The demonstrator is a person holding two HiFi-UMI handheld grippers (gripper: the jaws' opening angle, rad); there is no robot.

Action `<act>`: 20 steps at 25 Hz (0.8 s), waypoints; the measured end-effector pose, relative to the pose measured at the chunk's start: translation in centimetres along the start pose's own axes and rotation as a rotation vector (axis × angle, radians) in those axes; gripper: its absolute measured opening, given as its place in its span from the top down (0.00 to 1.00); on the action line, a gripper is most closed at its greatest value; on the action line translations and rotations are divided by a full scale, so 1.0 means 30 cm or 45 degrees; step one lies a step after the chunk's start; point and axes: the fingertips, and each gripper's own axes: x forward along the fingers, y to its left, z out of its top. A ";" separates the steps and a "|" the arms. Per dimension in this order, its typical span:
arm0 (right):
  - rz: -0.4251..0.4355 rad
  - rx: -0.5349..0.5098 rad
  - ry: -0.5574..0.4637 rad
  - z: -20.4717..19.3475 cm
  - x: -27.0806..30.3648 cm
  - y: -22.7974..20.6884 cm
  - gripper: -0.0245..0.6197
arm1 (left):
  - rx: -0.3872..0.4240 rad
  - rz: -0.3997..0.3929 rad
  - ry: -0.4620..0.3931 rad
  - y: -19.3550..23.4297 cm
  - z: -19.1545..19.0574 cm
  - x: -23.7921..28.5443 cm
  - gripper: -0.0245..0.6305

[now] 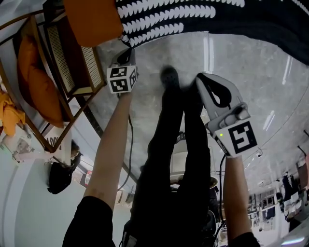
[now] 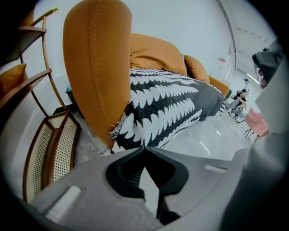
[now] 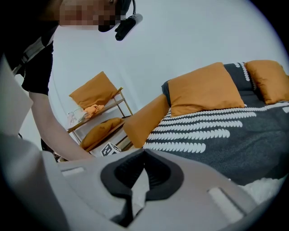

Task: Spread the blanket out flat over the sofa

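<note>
The black blanket with white leaf rows (image 1: 193, 14) lies draped over the orange sofa, and its edge hangs down by the armrest (image 1: 91, 19). In the left gripper view the blanket (image 2: 167, 103) falls beside the armrest (image 2: 97, 67). My left gripper (image 1: 129, 52) is shut just below that hanging corner. Its tips (image 2: 144, 148) meet, and only floor shows between the pads. My right gripper (image 1: 200, 78) is shut too, held over the floor short of the blanket (image 3: 226, 131). Its jaws (image 3: 143, 151) hold nothing.
A wooden shelf (image 1: 48, 72) with an orange cushion (image 1: 34, 72) stands left of the sofa. Orange cushions (image 3: 205, 88) lean on the sofa back. The person's dark legs (image 1: 178, 144) stand on the marble floor between the grippers. A pink chair (image 2: 255, 122) stands far off.
</note>
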 end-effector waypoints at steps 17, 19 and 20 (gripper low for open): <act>-0.023 -0.020 0.018 -0.033 -0.021 -0.043 0.96 | -0.120 0.002 0.255 0.043 -0.371 -0.117 0.95; -0.013 -0.015 -0.003 -0.001 -0.024 -0.016 0.96 | -0.108 -0.024 0.222 0.002 -0.336 -0.118 0.95; -0.005 -0.015 -0.010 0.016 -0.026 0.001 0.96 | -0.095 -0.038 0.207 -0.017 -0.315 -0.121 0.95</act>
